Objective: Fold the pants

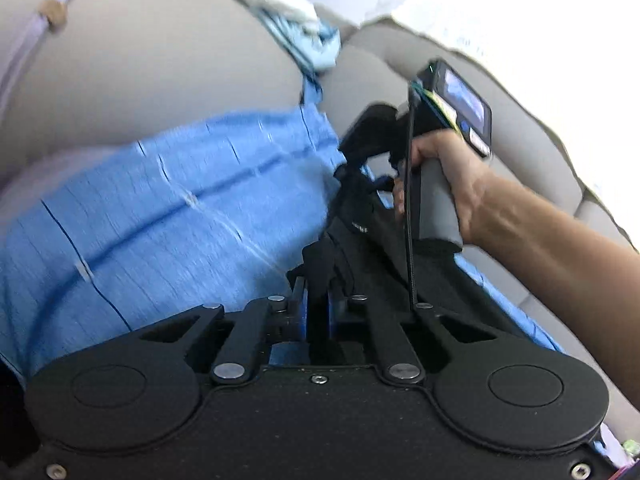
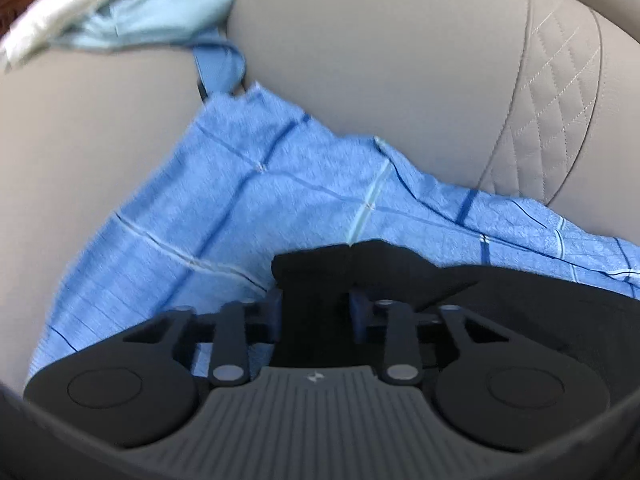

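The black pants lie bunched on a blue checked cloth spread over a grey sofa. My left gripper is shut on a fold of the black pants, which fills the gap between its fingers. My right gripper is shut on another bunch of the black pants; the rest of the fabric trails to the right over the blue cloth. In the left wrist view the right gripper shows as a device held by a bare hand, just beyond the pants.
The grey sofa seat and its quilted backrest surround the cloth. A crumpled pale blue and white garment lies at the far end of the seat; it also shows in the left wrist view.
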### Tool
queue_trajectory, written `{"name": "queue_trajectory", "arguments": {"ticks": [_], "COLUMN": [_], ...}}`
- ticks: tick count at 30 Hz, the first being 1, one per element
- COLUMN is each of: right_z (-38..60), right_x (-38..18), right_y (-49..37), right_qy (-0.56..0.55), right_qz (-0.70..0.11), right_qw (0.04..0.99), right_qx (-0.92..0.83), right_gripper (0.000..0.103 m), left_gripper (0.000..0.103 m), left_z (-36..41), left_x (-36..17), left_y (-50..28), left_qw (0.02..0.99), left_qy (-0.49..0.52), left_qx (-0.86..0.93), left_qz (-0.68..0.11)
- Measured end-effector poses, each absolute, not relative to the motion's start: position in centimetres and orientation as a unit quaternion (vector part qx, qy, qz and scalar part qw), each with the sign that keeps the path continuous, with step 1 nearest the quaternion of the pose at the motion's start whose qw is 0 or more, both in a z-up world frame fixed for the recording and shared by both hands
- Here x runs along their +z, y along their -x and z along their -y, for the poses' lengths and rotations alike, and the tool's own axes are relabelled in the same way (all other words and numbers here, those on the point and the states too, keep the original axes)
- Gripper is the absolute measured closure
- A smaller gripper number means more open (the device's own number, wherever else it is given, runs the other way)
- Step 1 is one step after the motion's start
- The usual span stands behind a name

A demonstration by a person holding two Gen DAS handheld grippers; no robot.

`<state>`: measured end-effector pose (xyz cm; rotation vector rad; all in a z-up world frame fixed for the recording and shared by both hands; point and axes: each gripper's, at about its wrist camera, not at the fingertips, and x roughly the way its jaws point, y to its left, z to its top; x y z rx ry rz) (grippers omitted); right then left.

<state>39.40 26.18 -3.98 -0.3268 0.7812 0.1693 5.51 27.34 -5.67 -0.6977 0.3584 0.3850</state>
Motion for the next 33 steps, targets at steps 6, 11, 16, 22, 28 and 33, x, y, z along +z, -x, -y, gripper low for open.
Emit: {"name": "queue_trajectory", "arguments": {"ticks": [6,11,16,22,28,33], "right_z": [-28.8,-33.3,-32.8,-24.5,-10.0,4.9], "right_x": [-3.6,-5.4,-6.2,-0.3,7.2,10.8], "right_y": [-39.7,-39.9,-40.7,-40.6,-41.8,-42.4], "right_qy": [0.103,0.12,0.082,0.041,0.051,-0.001], "right_qz": [-0.385,-0.386,-0.398,-0.367,-0.343,-0.342], "right_qw": [0.907,0.895,0.893,0.911,0.938,0.927], "right_qx": [0.139,0.187,0.194,0.183,0.015,-0.154], "right_gripper": [0.072,0.071,0.038,0.02,0.013,0.011], "left_gripper": [0.095,0.096,0.082,0.044,0.017,0.013], "left_z": [-29.8,-31.1,-31.3,-30.3,-29.7,-31.3], "left_x": [-4.2,-4.5,-4.8,-1.7,2.7,4.1], "left_y": [-3.8,-3.7,-4.0,-3.3,-8.3,-18.0], "left_qw": [0.899,0.883,0.877,0.883,0.912,0.908], "left_qy": [0.315,0.287,0.283,0.266,0.26,0.277], "left_qx": [0.268,0.337,0.348,0.366,0.283,0.196], "left_qz": [-0.141,-0.155,-0.172,-0.123,-0.146,-0.247]}}
